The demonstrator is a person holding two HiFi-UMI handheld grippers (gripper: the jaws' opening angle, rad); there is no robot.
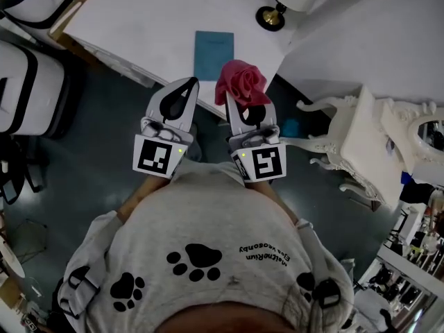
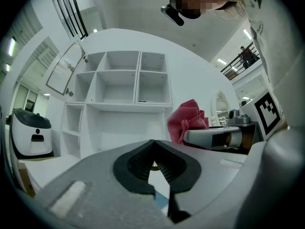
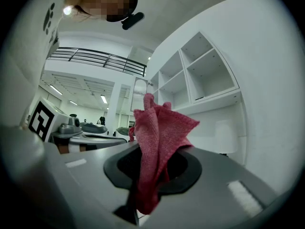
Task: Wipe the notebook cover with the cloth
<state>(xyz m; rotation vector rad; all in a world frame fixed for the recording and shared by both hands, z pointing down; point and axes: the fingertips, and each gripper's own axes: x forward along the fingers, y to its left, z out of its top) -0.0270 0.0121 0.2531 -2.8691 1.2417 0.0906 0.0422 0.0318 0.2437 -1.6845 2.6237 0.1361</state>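
Observation:
A blue notebook lies flat on the white table, just beyond both grippers. My right gripper is shut on a crumpled red cloth, which sticks up out of its jaws near the table's near edge. The left gripper is beside it, jaws closed together with nothing between them, its tips meeting. From the left gripper view the red cloth and the right gripper body show to the right.
A white shelf unit stands ahead. A black-and-gold lamp base sits at the table's far side. An ornate white chair is at right, white appliances at left. Dark floor lies under the grippers.

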